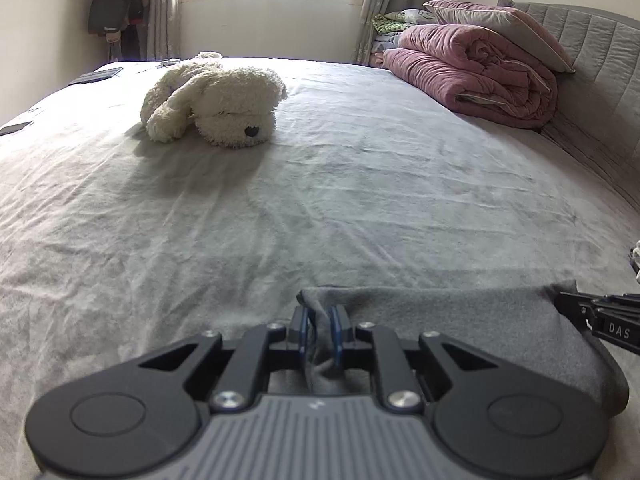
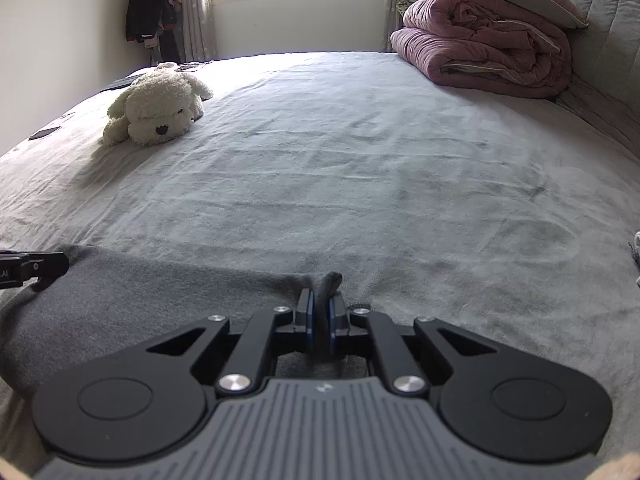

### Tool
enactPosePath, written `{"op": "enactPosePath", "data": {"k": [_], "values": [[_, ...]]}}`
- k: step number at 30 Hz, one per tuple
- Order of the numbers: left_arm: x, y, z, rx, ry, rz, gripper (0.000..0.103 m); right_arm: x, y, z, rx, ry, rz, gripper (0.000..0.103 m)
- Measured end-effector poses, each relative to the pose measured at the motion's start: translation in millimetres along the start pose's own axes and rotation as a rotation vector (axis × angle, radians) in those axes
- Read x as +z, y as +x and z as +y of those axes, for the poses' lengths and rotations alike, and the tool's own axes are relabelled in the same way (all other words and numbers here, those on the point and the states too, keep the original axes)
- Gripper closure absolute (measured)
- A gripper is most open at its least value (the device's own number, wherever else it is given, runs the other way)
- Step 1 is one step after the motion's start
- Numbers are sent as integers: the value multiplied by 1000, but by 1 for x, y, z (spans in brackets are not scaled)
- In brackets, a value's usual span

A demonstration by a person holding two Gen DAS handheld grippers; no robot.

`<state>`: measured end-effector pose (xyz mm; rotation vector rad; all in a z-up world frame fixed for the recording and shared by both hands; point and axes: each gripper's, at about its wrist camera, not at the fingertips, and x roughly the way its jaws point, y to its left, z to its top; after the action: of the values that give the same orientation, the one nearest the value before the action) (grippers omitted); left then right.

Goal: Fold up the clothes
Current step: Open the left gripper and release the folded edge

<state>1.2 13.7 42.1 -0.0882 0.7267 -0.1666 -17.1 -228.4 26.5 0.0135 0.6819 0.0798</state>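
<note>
A dark grey garment [image 1: 460,316] lies at the near edge of the bed, stretched between my two grippers. My left gripper [image 1: 320,322] is shut on the garment's left corner, with cloth bunched between its blue pads. My right gripper [image 2: 321,306] is shut on the right corner of the garment [image 2: 140,304], a tuft of cloth sticking up past its fingertips. In the left wrist view the right gripper [image 1: 560,304] shows at the far right edge. In the right wrist view the left gripper [image 2: 64,266] shows at the far left edge.
A white plush dog [image 1: 216,100] lies far left on the grey bedsheet [image 1: 360,184]. A folded pink quilt [image 1: 480,76] with a pillow [image 1: 504,24] on it sits by the grey headboard [image 1: 600,92] at right. Dark flat items [image 1: 96,76] lie on the far left edge.
</note>
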Motion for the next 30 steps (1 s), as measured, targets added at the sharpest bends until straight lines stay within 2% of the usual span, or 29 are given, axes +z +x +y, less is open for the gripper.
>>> {"op": "enactPosePath", "data": {"k": [5, 14, 19, 22, 24, 26, 30], "values": [[13, -7, 25, -6, -122, -10, 81, 0, -1, 0, 2, 4, 3, 96], [14, -16, 22, -22, -106, -55, 80, 0, 1, 2, -2, 9, 1, 95], [0, -27, -16, -148, 43, -83, 80, 0, 1, 3, 13, 1, 0, 88], [-12, -27, -42, -157, 171, -84, 80, 0, -1, 3, 13, 6, -8, 88], [-19, -20, -50, -130, 221, -53, 80, 2, -6, 1, 7, 18, -38, 90], [-24, -11, -50, -110, 214, -5, 79, 4, -11, -1, 7, 22, -57, 91], [-27, -10, -47, -102, 181, 8, 79, 2, -7, 4, -9, -2, -41, 93]]}}
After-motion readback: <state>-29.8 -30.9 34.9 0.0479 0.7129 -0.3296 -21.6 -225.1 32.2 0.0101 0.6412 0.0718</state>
